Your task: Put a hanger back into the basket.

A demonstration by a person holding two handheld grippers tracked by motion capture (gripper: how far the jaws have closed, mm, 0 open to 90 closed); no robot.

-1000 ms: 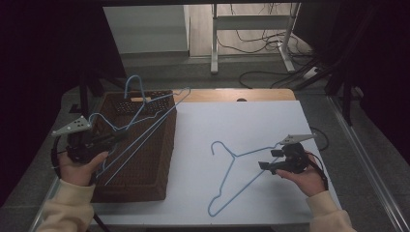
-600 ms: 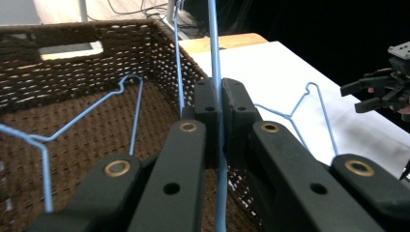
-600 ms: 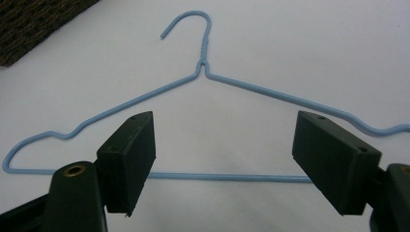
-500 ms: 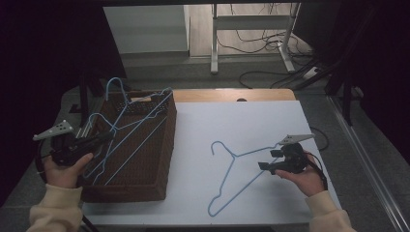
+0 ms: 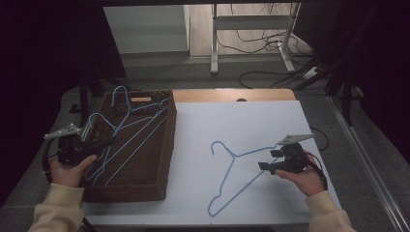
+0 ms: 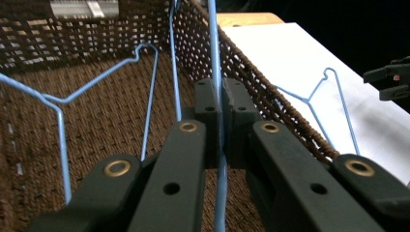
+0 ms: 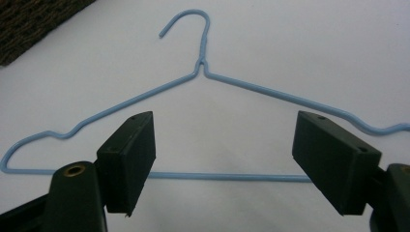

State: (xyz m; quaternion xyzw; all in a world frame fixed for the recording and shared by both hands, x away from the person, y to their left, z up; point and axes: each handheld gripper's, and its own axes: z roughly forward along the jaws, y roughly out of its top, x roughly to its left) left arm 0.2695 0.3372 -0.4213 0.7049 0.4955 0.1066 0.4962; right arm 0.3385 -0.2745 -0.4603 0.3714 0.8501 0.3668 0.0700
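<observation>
One blue wire hanger (image 5: 238, 175) flat on the white table (image 5: 270, 121), seemingly three more blue hangers (image 5: 126, 130) tangled in one brown wicker basket (image 5: 159, 159), two handheld grippers

No readable text, label, brand, number or sign anywhere: none on the wicker basket (image 5: 159, 145), none on the blue hangers (image 5: 232, 169), none on the white worktop (image 5: 232, 116).
</observation>
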